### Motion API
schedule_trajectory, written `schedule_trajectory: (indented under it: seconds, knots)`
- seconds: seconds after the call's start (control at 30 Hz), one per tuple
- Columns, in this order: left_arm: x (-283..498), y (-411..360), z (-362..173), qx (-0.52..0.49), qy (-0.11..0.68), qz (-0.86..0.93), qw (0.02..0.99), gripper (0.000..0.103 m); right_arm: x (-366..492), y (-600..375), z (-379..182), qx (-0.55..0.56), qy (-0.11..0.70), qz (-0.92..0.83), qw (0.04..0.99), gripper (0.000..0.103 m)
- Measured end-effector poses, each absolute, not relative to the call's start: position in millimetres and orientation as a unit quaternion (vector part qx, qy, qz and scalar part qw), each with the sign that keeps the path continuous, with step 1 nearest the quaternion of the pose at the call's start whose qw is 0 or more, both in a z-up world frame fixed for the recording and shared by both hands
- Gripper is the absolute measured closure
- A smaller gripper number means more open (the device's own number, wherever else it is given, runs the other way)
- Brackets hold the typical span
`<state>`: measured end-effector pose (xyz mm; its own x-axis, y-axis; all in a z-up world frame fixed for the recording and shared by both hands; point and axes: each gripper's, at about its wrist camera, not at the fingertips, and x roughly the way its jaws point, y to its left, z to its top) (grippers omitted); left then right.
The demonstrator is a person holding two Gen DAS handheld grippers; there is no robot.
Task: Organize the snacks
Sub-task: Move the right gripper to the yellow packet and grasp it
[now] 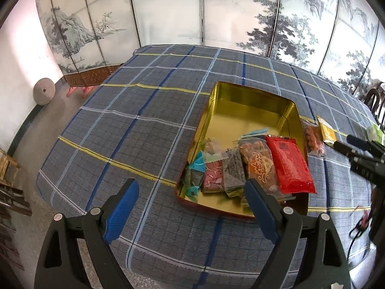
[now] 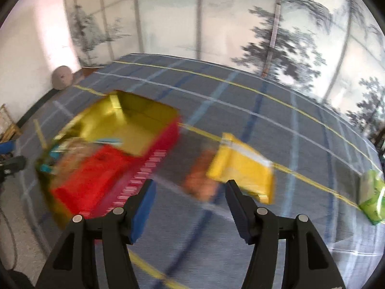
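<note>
- Left wrist view: the left gripper point(image 1: 191, 186) has its jaws spread with nothing between them, low in the frame; right of centre on the plaid-clothed counter point(image 1: 134, 130) sits the open gold-lined rectangular tin point(image 1: 240, 110); a glossy red snack packet point(image 1: 292, 165) and several small wrapped snacks lie in its near end
- Right wrist view, blurred: the right gripper point(image 2: 189, 184) has its jaws spread and empty; a yellow snack packet point(image 2: 243, 168) and an orange snack bag point(image 2: 201, 185) lie on the counter at centre; a green packet point(image 2: 371, 197) at right edge

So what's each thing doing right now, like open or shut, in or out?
Gold metal tin: open, lidless, part filled.
Red foil packet: in tin.
Yellow packet: outside, on cloth.
Orange snack bag: outside, beside tin.
Green packet: outside.
Left gripper: open, empty.
Right gripper: open, empty.
</note>
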<state>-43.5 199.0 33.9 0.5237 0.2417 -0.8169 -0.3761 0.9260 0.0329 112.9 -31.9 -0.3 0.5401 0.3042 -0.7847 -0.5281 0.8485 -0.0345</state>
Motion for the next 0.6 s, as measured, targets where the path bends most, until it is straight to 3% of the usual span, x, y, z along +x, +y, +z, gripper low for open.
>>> schedule_trajectory:
  seconds: [0.3, 0.6]
  knots:
    - [-33, 188, 31, -0.065, 0.462, 0.174, 0.867, 0.016, 171, -73, -9, -0.085, 0.454, 0.180, 0.868, 0.042]
    - [-24, 185, 28, -0.063, 0.469, 0.173, 0.864, 0.016, 198, -45, -19, -0.061, 0.459, 0.160, 0.872, 0.039]
